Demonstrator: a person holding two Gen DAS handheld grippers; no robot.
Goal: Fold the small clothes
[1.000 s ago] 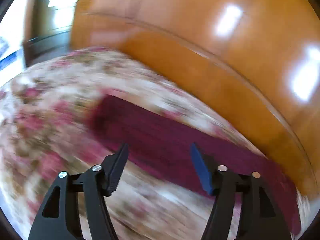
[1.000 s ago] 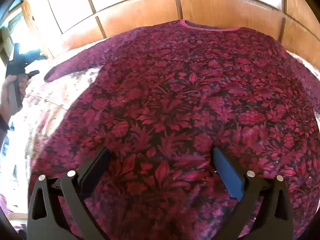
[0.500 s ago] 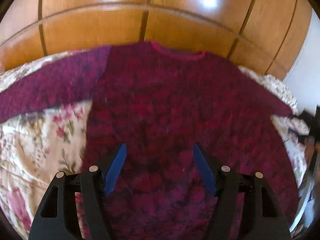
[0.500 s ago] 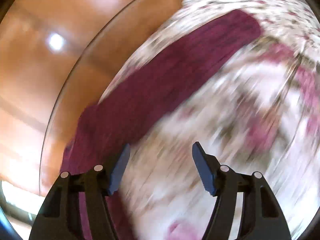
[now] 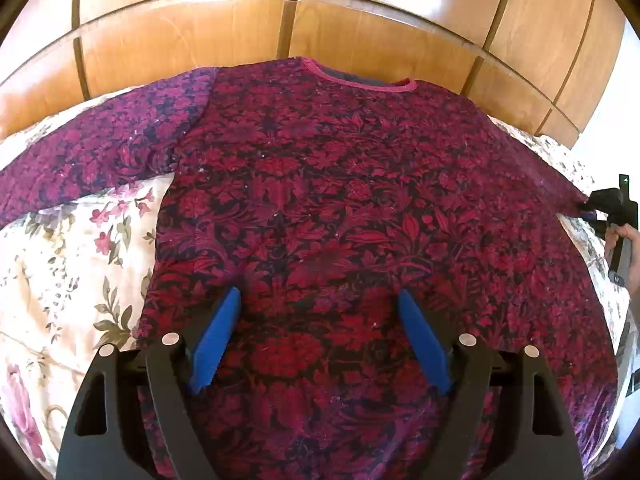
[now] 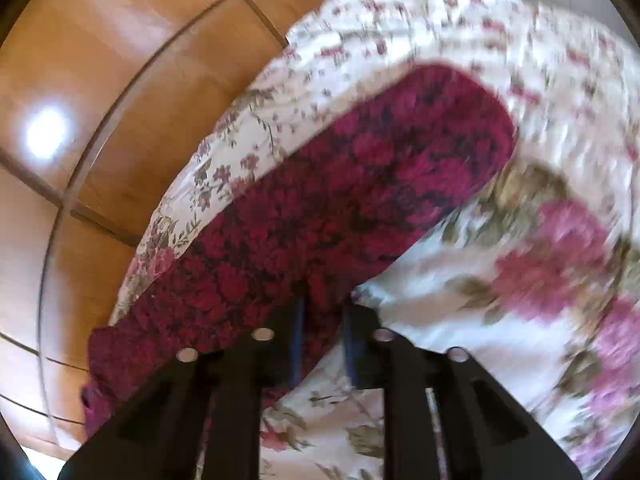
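The dark red floral sweater [image 5: 340, 208] lies flat, spread out on the flowered bedspread [image 5: 68, 264], its neckline toward the wooden panelled wall [image 5: 180, 52]. The left gripper [image 5: 320, 332] hangs tilted downward above the lower body of the sweater; its jaws have just been opening and stand wide apart, with nothing pinched. The right gripper [image 6: 322, 320] points down at the right sleeve [image 6: 360, 200]; its jaws have just been closing and clamp the sleeve's edge. A hand [image 5: 628, 248] holds this gripper.

The top [image 5: 340, 208] is dark crimson with a red leaf-and-flower print and pink neckline trim. The bedspread [image 5: 72, 264] is cream with pink roses. Gripper fingers [image 5: 218, 336] carry blue pads.
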